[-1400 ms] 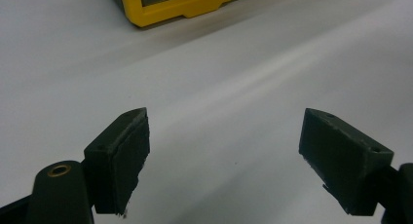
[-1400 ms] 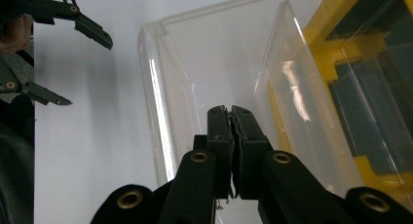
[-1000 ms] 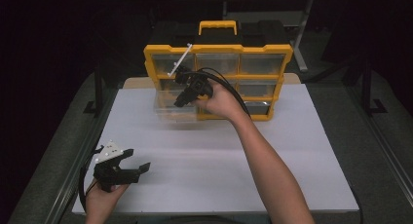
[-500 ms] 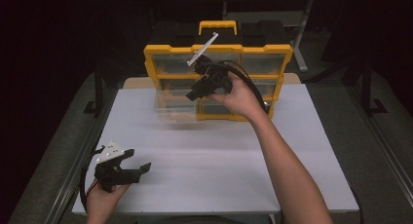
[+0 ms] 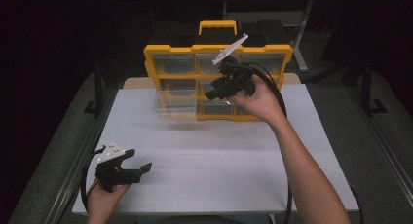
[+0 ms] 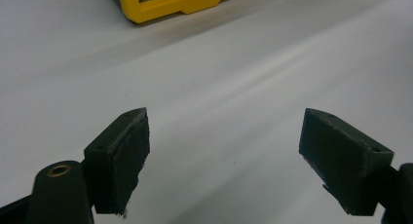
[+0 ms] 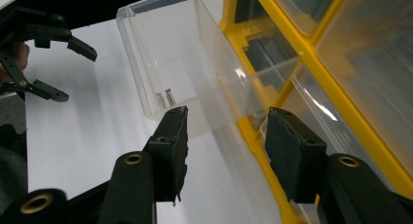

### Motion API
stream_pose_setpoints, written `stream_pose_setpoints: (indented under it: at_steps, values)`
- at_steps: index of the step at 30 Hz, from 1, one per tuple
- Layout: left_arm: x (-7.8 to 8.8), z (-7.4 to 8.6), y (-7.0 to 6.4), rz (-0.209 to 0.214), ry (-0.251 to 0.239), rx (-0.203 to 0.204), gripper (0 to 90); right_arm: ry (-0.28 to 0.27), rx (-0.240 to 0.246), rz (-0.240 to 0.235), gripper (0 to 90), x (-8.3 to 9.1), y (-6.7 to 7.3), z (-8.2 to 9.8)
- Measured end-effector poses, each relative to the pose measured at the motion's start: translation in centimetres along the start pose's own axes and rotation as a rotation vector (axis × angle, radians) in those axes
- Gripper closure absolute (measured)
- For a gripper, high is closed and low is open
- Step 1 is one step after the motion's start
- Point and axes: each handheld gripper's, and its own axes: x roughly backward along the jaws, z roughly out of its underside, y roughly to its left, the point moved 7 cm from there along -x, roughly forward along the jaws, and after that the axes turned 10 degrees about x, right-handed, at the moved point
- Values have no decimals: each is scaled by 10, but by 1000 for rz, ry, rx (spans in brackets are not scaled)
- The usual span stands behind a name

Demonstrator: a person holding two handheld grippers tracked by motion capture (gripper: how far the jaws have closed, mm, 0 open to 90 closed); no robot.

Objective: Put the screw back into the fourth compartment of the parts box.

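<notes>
My right gripper, at the upper centre of the high view, has just been opening its jaws; nothing sits between them. I judge the clear drawer is pulled out (two small screws inside), its long axis pointing away from the yellow organizer. Next I must reach in. The left gripper rests spread at lower left.

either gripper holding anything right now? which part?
Nothing held. Right gripper jaws have just been opening, empty, beside the clear drawer; left gripper open over bare table.
</notes>
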Motion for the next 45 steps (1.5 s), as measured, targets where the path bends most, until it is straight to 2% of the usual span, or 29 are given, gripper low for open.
stream_pose_setpoints:
  at_steps: [1, 3, 4, 7, 10, 15, 19, 21, 26, 29, 30, 35, 41, 42, 44, 45]
  values:
    - [0, 0, 0, -3, 7, -5, 184, -5, -21, -7, 479, 2, 1, 2]
    - [0, 0, 0, -3, 2, 2, 182, -1, -25, 3, 476, 5, 1, 8]
    - [0, 0, 2, -5, 11, -11, 182, -4, -26, 3, 476, 7, 0, 11]
    - [0, 0, 1, -2, 4, 17, 182, -3, -42, 8, 466, 10, 0, 18]
    - [0, 0, 1, -1, 2, 17, 182, -10, -52, 15, 457, 13, -2, 27]
    - [-1, 0, -2, 4, -13, 47, 182, -11, -87, 26, 426, 18, -3, 41]
    - [-1, -1, -1, 2, -10, 33, 182, -14, -98, 29, 420, 19, -4, 51]
    - [-1, -1, -1, 3, -13, 37, 182, -15, -96, 29, 417, 20, -4, 53]
    - [-1, -1, -2, 5, -15, 39, 182, -15, -127, 38, 395, 22, -4, 66]
    - [-1, -2, -2, 3, -15, 30, 182, -18, -124, 44, 383, 22, -3, 70]
    - [-1, -2, -2, 3, -18, 34, 182, -16, -115, 50, 381, 22, -3, 73]
    - [0, -2, -2, 0, -18, 31, 182, -31, -162, 47, 360, 24, 2, 91]
    - [-1, -2, -2, 2, -12, 28, 182, -45, -172, 56, 349, 24, 6, 107]
    - [0, -2, -1, -1, -1, 13, 182, -45, -172, 56, 349, 24, 6, 107]
    - [-2, -3, -3, 5, -16, 32, 182, -45, -178, 59, 345, 24, 7, 114]
    - [-2, -3, -3, 5, -14, 29, 182, -40, -181, 67, 332, 23, 8, 120]
